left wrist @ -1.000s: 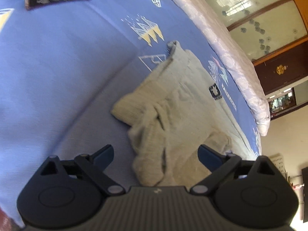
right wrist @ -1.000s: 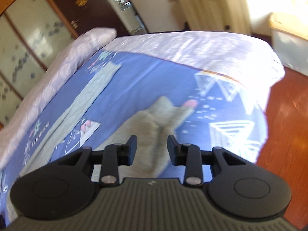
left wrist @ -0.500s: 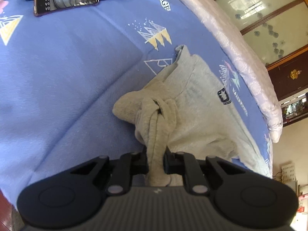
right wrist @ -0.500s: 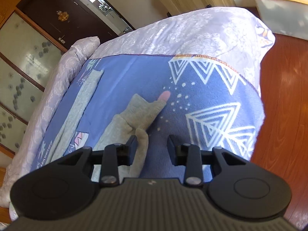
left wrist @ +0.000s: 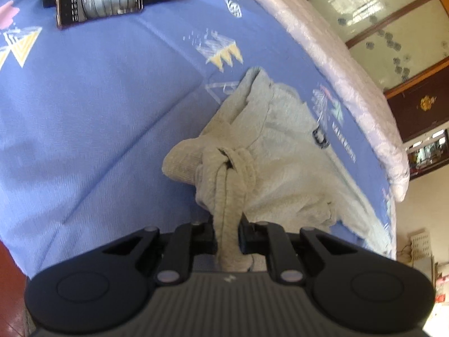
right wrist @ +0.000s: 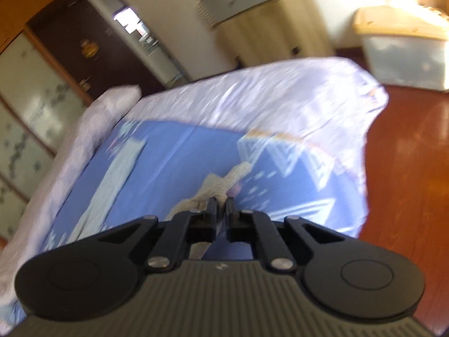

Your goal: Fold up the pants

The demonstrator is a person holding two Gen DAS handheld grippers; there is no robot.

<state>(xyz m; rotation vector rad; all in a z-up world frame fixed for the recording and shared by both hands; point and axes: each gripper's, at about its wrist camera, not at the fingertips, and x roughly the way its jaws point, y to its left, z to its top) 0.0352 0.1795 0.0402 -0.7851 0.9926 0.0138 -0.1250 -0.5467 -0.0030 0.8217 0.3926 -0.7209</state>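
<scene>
both grippers pinched onto the grey pants, ready to lift

my left gripper [left wrist: 228,234] has its jaws clamped narrow on a bunched rope of grey fabric from the pants [left wrist: 280,151], near what looks like the waistband, where a knotted drawstring [left wrist: 227,160] sits just ahead of the fingers. the rest of the garment lies rumpled on the blue patterned bedspread [left wrist: 98,98], running off toward the pale quilted edge [left wrist: 322,45]. i judge i took a gathered handful so the cloth would not slip when raised.

my right gripper [right wrist: 220,210] is closed down almost fully at the other end, by a ribbed leg cuff [right wrist: 238,172]. that view is blurred, so i read it as pinching a thin layer of cloth, but i cannot swear to it. holding both ends should let me stretch the pants out flat before folding.

writing: a small dark patch [left wrist: 320,137] on the pants and print on the bedspread beside it, both too blurred to read. a phone [left wrist: 98,0] lies face up well away, its screen text illegible.
</scene>
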